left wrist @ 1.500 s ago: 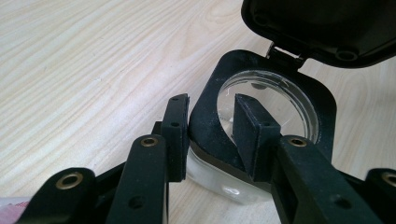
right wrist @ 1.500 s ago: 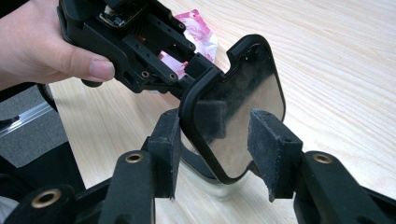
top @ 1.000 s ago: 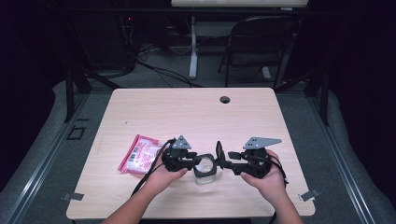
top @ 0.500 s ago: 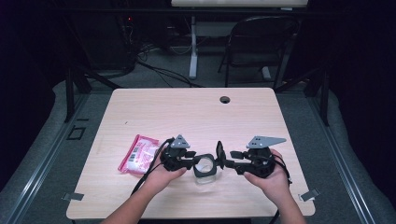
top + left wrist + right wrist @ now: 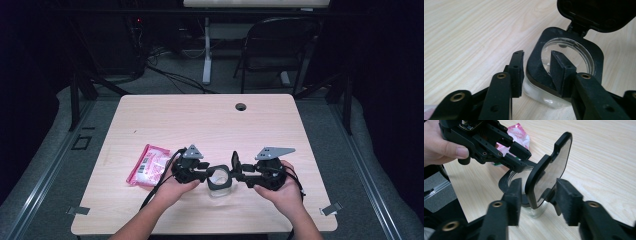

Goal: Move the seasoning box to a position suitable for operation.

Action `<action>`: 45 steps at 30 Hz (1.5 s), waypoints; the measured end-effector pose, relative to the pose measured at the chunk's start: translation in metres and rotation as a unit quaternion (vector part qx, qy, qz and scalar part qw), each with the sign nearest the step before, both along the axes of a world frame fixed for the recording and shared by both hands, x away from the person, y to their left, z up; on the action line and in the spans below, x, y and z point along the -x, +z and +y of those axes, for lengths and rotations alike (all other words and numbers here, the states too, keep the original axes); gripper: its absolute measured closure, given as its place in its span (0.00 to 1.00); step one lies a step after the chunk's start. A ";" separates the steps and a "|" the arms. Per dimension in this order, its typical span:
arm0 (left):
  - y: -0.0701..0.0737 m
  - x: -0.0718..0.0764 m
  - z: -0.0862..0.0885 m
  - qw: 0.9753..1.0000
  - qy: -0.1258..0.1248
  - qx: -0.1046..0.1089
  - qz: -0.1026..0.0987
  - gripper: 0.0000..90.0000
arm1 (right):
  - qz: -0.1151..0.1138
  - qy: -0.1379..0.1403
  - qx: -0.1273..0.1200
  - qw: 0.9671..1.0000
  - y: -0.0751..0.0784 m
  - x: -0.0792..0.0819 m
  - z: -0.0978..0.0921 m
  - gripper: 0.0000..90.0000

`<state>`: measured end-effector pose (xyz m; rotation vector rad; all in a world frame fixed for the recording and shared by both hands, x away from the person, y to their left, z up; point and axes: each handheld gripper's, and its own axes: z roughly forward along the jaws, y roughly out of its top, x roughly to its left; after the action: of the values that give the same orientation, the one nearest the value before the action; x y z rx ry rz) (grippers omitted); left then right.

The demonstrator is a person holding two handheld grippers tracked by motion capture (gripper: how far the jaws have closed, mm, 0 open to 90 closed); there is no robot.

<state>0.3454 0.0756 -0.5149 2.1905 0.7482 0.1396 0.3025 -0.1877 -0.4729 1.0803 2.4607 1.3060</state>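
From the high view, a clear jar point(image 5: 219, 181) with a black rim sat near the front edge of the wooden table point(image 5: 210, 120), between the two grippers. The left gripper point(image 5: 203, 171) reached in from the left and the right gripper point(image 5: 239, 173) from the right, each held in a hand. The jar's black lid point(image 5: 234, 161) stood upright on its hinge at the right side of the rim. A pink packet point(image 5: 149, 165) lay just left of the left gripper.

In the left gripper view, the left gripper point(image 5: 535, 68) had its jaws narrowly parted across the jar's rim point(image 5: 541, 75) — one jaw outside the glass wall, the other inside the mouth. Whether the pads pressed the rim, I could not tell. The lid point(image 5: 599, 12) hung open beyond.

In the right gripper view, the right gripper point(image 5: 537, 195) stood with a jaw on either side of the raised lid point(image 5: 550, 165), with gaps visible on both sides — not clamped. The left gripper point(image 5: 515, 157) sat on the jar's rim point(image 5: 506, 182) beyond, with the packet point(image 5: 520, 135) behind it.
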 end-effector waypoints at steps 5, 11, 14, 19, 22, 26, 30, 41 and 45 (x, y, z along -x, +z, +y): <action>0.001 0.003 0.000 1.000 0.001 -0.008 -0.005 0.73 | 0.007 0.007 -0.015 1.000 -0.004 -0.002 -0.002 0.79; 0.001 0.013 0.011 1.000 0.003 0.002 -0.002 0.73 | 0.000 -0.001 -0.029 1.000 -0.007 -0.006 -0.002 0.87; 0.001 0.016 0.016 1.000 0.006 0.003 -0.003 0.74 | -0.006 -0.003 -0.033 0.999 -0.008 -0.007 0.001 0.88; 0.001 0.019 0.019 1.000 0.007 0.003 -0.002 0.74 | -0.010 -0.002 -0.037 0.999 -0.010 -0.009 0.003 0.90; 0.001 0.020 0.019 1.000 0.009 0.002 -0.003 0.74 | -0.008 -0.004 -0.049 0.999 -0.012 -0.011 0.003 0.89; 0.003 0.023 0.022 1.000 0.017 0.005 -0.008 0.70 | 0.005 -0.004 -0.031 1.000 -0.012 -0.011 0.004 0.78; 0.008 0.028 0.037 1.000 0.023 0.013 -0.015 0.68 | 0.018 -0.004 -0.018 1.000 -0.009 -0.011 0.002 0.70; 0.013 0.042 0.097 0.997 0.057 0.011 -0.047 0.57 | 0.022 0.009 0.007 1.000 0.010 -0.002 -0.003 0.61; 0.010 0.047 0.115 0.996 0.069 0.006 -0.051 0.51 | 0.017 0.016 -0.001 1.000 0.016 0.001 -0.006 0.60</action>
<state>0.2983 0.1905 -0.5051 2.1031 0.8407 0.3137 0.3017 -0.1933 -0.4565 1.0772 2.5113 1.3100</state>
